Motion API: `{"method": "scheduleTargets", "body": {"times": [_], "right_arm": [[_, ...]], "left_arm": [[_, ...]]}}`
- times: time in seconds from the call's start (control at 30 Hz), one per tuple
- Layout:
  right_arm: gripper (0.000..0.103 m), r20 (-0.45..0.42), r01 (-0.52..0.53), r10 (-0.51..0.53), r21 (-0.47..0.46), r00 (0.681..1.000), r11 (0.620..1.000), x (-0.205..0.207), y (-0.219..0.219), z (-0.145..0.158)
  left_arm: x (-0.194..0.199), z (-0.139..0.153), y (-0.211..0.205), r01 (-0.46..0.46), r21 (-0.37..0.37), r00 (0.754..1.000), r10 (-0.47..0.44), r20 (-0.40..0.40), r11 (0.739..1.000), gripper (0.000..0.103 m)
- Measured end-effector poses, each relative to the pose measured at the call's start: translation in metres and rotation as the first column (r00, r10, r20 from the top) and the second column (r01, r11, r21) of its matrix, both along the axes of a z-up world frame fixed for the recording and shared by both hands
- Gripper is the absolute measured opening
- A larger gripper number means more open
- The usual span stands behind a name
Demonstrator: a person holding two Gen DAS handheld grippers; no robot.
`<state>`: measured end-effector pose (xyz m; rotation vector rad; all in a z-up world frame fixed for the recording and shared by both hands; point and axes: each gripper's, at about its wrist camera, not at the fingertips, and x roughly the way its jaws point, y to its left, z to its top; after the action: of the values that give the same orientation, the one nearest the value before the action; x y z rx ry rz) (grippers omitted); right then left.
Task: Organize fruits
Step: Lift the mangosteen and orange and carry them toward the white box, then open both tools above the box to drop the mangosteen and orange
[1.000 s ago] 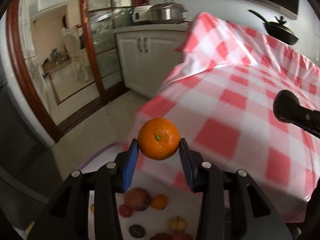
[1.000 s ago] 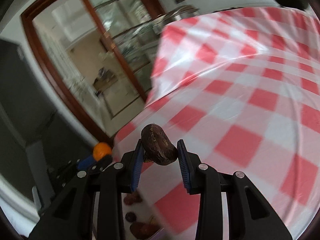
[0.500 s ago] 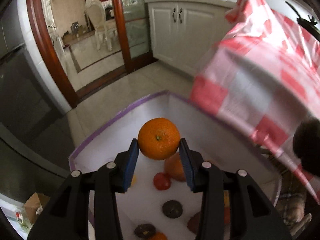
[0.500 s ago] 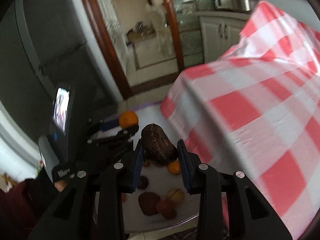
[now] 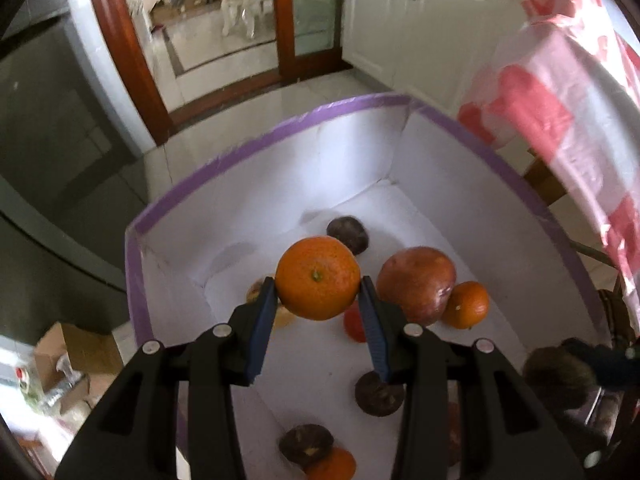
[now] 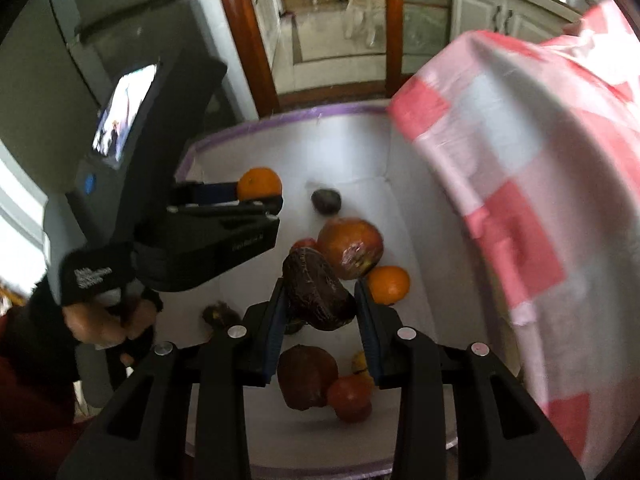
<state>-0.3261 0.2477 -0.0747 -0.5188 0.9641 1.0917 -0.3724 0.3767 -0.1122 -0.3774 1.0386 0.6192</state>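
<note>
My left gripper (image 5: 318,300) is shut on an orange (image 5: 318,283), held above the inside of a white box with a purple rim (image 5: 280,130). The right wrist view shows that same orange (image 6: 259,184) in the left gripper (image 6: 260,196) over the box (image 6: 280,120). My right gripper (image 6: 320,304) is shut on a dark brown wrinkled fruit (image 6: 316,290), also above the box. Several fruits lie on the box floor: a big reddish apple (image 5: 416,284), a small orange (image 5: 466,305), dark round fruits (image 5: 347,234).
A table with a red and white checked cloth (image 5: 568,92) overhangs the box on the right. Tiled floor, white cabinets (image 5: 404,20) and a wooden door frame (image 5: 128,52) lie beyond. A person's hand (image 6: 100,320) holds the left gripper's handle.
Both grippers swung off the checked table and sank over the white box, each still holding its fruit. The box floor and its fruits now fill the views.
</note>
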Motion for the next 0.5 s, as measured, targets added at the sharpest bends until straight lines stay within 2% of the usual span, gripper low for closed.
{"method": "scheduleTargets", "body": {"times": [0.2,0.3,0.37,0.4,0.43,0.47,0.5], "right_arm": [[0.035,0.007,-0.04,0.041,-0.076,0.999,0.996,-0.002,0.023,-0.024],[0.036,0.013,-0.028,0.029,-0.078,0.999,0.997,0.004,0.021,-0.025],[0.04,0.013,-0.007,0.008,-0.072,1.0,0.997,0.009,0.019,-0.022],[0.043,0.011,0.005,-0.004,-0.06,1.0,0.998,0.013,0.016,-0.018],[0.053,0.013,0.016,-0.015,-0.051,1.0,0.999,0.013,0.013,-0.015],[0.06,0.015,0.026,-0.026,-0.041,1.0,0.999,0.015,0.009,-0.01],[0.062,0.016,0.034,-0.033,-0.03,0.999,0.999,0.016,0.007,-0.004]], "left_arm": [[-0.004,-0.001,0.01,-0.038,-0.05,0.999,0.038,0.002,0.998,0.042],[-0.004,0.001,0.01,-0.042,-0.069,0.999,0.042,0.009,0.997,0.043],[-0.007,0.006,0.012,-0.044,-0.073,0.998,0.048,0.047,0.996,0.043],[-0.009,0.009,0.016,-0.042,-0.06,0.996,0.047,0.082,0.997,0.047],[-0.01,0.014,0.014,-0.039,-0.046,0.993,0.043,0.107,0.998,0.059],[-0.011,0.021,0.011,-0.034,-0.031,0.989,0.038,0.142,0.999,0.067],[-0.014,0.029,0.01,-0.031,-0.017,0.984,0.033,0.177,0.999,0.085]]}}
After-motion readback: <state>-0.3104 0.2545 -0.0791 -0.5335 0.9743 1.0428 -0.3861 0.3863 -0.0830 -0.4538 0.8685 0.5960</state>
